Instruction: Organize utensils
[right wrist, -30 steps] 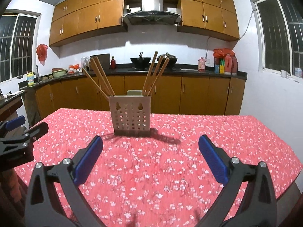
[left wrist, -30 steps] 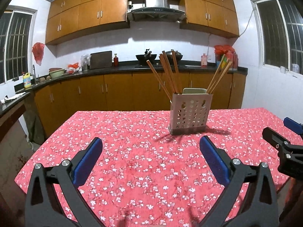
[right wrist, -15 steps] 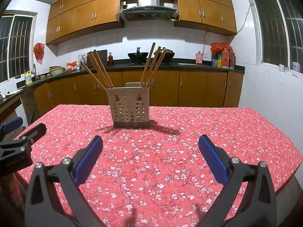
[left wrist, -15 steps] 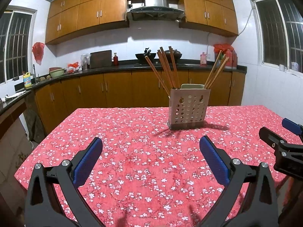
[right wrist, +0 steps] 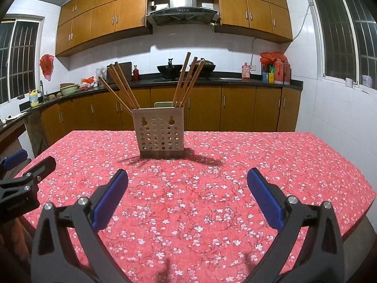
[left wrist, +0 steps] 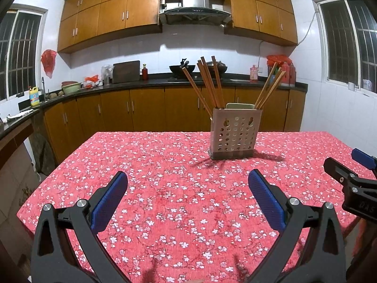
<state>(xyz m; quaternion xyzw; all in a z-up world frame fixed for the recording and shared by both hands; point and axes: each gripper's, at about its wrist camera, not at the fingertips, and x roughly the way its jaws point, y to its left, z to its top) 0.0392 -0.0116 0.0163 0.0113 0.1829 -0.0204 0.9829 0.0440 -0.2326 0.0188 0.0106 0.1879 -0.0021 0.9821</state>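
Both grippers, your left gripper (left wrist: 188, 189) and right gripper (right wrist: 187, 186), hang with jaws spread wide and empty above the near edge of the floral-clothed table (left wrist: 165, 188). Chopsticks (right wrist: 122, 87) lean in two splayed bunches inside the perforated utensil holder (right wrist: 161, 132) near the far edge. You seem between steps; reach forward next to straighten them.

Red floral tablecloth (left wrist: 179, 188) over table; wok (right wrist: 169, 68) on counter; range hood (left wrist: 194, 11) above; yellow bottle (left wrist: 34, 93) near sink.
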